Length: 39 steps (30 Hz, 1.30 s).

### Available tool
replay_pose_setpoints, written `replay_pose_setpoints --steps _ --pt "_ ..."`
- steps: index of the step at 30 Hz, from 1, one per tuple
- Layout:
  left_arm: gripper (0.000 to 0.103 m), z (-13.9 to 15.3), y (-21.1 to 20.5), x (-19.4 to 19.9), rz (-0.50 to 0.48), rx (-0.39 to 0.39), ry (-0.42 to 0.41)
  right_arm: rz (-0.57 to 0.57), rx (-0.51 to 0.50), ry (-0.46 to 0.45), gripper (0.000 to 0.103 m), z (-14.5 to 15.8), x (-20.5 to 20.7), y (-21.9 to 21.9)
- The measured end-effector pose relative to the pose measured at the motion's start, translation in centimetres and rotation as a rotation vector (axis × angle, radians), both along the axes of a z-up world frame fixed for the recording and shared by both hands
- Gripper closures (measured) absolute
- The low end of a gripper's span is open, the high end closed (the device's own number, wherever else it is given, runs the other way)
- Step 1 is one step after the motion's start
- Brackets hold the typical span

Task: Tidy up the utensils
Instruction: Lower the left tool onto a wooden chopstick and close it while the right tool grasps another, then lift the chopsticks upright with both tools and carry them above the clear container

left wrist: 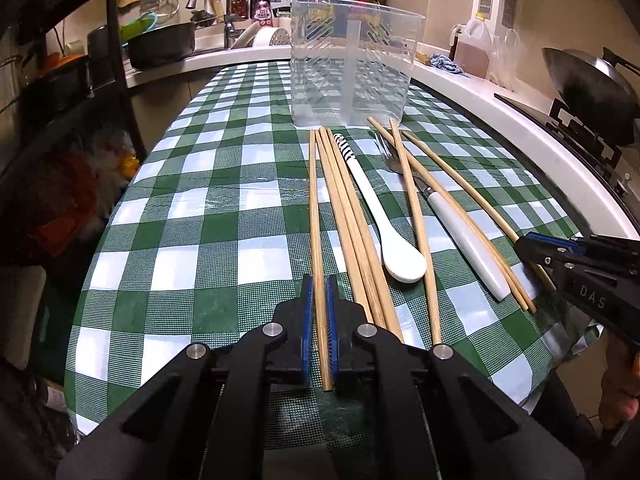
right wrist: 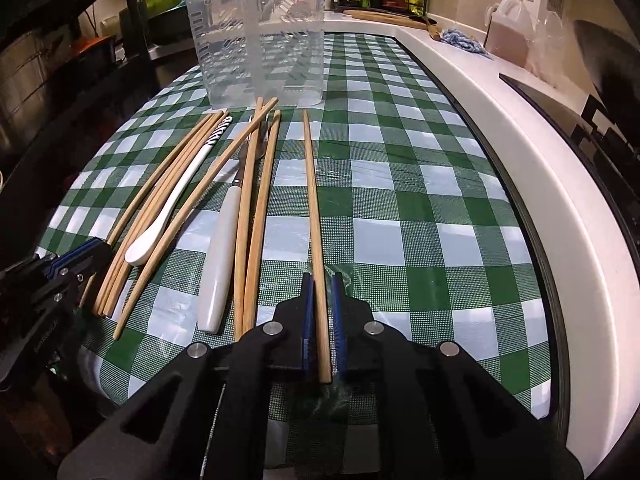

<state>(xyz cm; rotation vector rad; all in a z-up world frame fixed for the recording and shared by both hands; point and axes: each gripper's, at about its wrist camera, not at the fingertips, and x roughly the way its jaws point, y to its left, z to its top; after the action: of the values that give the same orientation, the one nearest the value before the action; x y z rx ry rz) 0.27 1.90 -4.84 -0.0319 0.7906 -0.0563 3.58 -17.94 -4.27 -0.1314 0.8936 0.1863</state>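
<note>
As each chopstick is light, stiff and slippery, left gripper [left wrist: 319, 296] and right gripper [right wrist: 322, 294] each grasp one chopstick [left wrist: 316, 216] at its near end.

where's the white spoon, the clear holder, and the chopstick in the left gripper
white spoon [left wrist: 404, 266]: left wrist view, on its bowl
clear holder [left wrist: 320, 80]: left wrist view, on its front wall
chopstick in the left gripper [left wrist: 316, 220]: left wrist view, mid-shaft
</note>
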Motion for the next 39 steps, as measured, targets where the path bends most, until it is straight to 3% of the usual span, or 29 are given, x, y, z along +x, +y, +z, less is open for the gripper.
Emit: replay_pose_setpoints --steps 11,24,39 --pt "0.097 0.2 -0.1 -0.1 -0.006 0.015 -0.009 0.005 0.076 0.012 0.097 0.4 0.2 -0.7" --pt "0.097 4.1 -0.2 -3.4 -0.019 0.065 -0.184 0.028 0.116 -0.129 0.097 4.7 -1.7 -0.9" --pt "0.097 8.0 0.8 -4.9 0.006 0.036 -0.323 0.023 0.205 -0.311 0.097 8.7 -3.6 -2.4"
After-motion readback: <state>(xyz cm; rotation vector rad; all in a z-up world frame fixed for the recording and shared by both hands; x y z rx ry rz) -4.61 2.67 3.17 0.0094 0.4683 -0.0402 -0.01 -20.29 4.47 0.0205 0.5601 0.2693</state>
